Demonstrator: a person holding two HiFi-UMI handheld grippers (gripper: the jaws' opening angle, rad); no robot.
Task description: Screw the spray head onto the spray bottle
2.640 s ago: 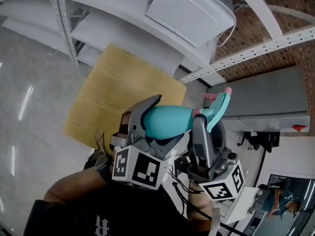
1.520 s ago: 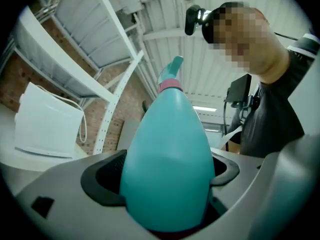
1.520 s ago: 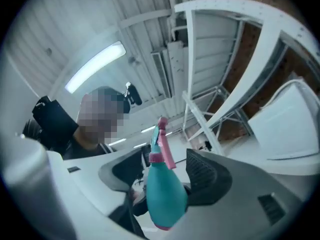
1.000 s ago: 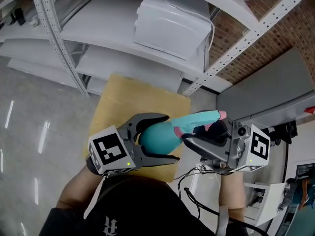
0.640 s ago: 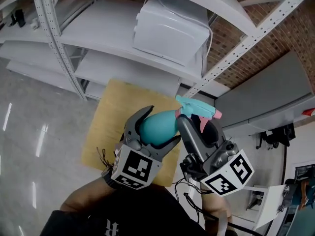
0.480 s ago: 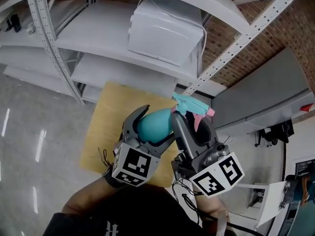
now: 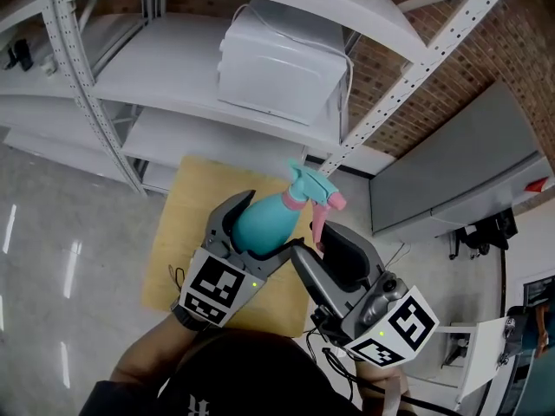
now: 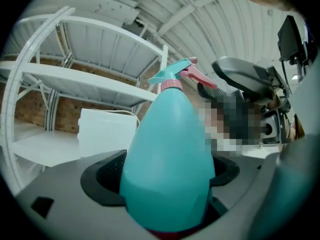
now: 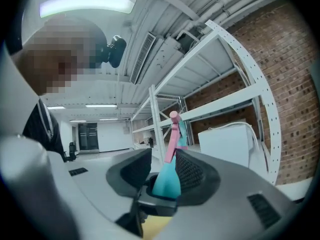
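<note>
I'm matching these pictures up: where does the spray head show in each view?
Head view: spray head centre, atop the spray bottle.
Left gripper view: upper centre.
Right gripper view: low centre, between the jaws.
Shared landmark: the white box.

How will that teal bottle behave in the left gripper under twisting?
Likely slippery: the teal bottle is smooth, glossy and tapered, so it could turn or slide in the left gripper. Weight is unclear; its wall is opaque. The thin pink trigger on the spray head may flex under side load.
</note>
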